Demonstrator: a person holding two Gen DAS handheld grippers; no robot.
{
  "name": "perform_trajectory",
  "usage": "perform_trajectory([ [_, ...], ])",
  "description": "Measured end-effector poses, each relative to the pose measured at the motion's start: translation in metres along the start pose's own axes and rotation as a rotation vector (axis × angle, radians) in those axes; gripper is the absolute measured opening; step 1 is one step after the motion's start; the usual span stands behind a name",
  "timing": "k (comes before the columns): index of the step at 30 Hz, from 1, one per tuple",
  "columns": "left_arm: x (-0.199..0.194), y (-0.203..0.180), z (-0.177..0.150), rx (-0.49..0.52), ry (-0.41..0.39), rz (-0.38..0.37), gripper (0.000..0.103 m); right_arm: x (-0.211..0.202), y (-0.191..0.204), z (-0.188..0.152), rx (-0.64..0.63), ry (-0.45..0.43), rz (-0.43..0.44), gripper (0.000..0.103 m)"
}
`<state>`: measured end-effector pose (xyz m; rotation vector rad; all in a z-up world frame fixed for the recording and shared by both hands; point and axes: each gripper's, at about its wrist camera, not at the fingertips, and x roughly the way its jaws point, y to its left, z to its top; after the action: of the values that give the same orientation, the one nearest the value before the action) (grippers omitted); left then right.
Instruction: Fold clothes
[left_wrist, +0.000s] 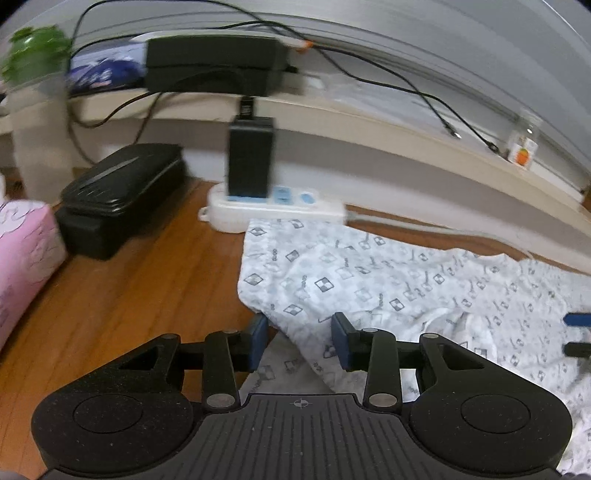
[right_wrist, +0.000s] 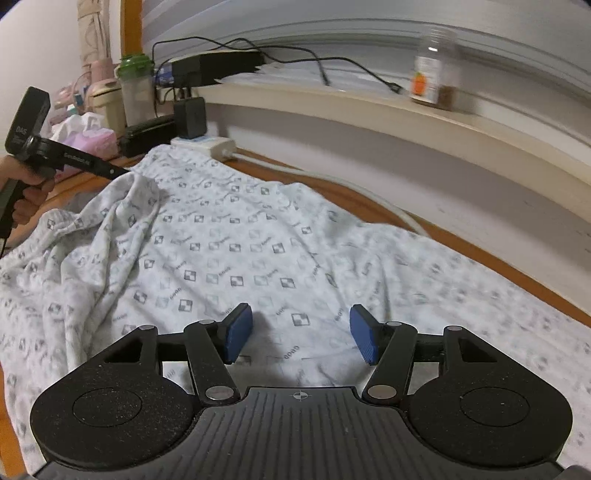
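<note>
The patterned white garment (right_wrist: 236, 243) lies spread across the wooden floor (left_wrist: 122, 295), its far edge running up to the white power strip (left_wrist: 273, 210) by the wall. Most of it is flat, which suits folding, but the left side is bunched into a raised ridge of loose cloth near the left gripper (left_wrist: 299, 339).

That gripper sits low at the garment's edge, its blue pads apart, with a fold of fabric running between them — placed, it seems, to pinch that edge, though the pads have not closed on it. In the right wrist view the person's hand (right_wrist: 26, 192) grips the tool's handle from the side, angling it down toward the bunched corner.

The right gripper (right_wrist: 301, 334) hovers over the flat middle of the garment, jaws wide apart and holding nothing — likely waiting to take a second hold, since a fold goes cleaner with two points lifted together.

The black case (left_wrist: 122, 199) and pink tissue box (left_wrist: 22, 266) stand off to the left on bare floor, apart from the cloth. Cables (left_wrist: 406, 81) trail along the low shelf (right_wrist: 332, 107), where a small jar (right_wrist: 434, 70) stands clear of the work.
</note>
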<state>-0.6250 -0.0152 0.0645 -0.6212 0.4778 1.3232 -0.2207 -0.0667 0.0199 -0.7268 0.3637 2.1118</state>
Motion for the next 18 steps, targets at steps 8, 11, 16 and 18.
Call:
perform_trajectory([
  [8, -0.021, -0.018, 0.007, 0.071, -0.186, -0.085, 0.002, -0.026, -0.046, -0.007, -0.006, 0.027, -0.125, 0.055],
  [11, -0.034, -0.034, 0.015, 0.102, -0.204, -0.206, 0.002, -0.031, -0.07, -0.021, 0.029, 0.049, -0.155, 0.054],
  [16, -0.031, -0.067, 0.021, 0.195, -0.15, -0.287, 0.003, -0.046, -0.092, -0.036, 0.096, 0.033, -0.103, 0.039],
  [18, -0.023, -0.068, 0.02, 0.192, -0.129, -0.277, 0.003, -0.051, -0.095, -0.036, 0.11, 0.032, -0.092, 0.035],
])
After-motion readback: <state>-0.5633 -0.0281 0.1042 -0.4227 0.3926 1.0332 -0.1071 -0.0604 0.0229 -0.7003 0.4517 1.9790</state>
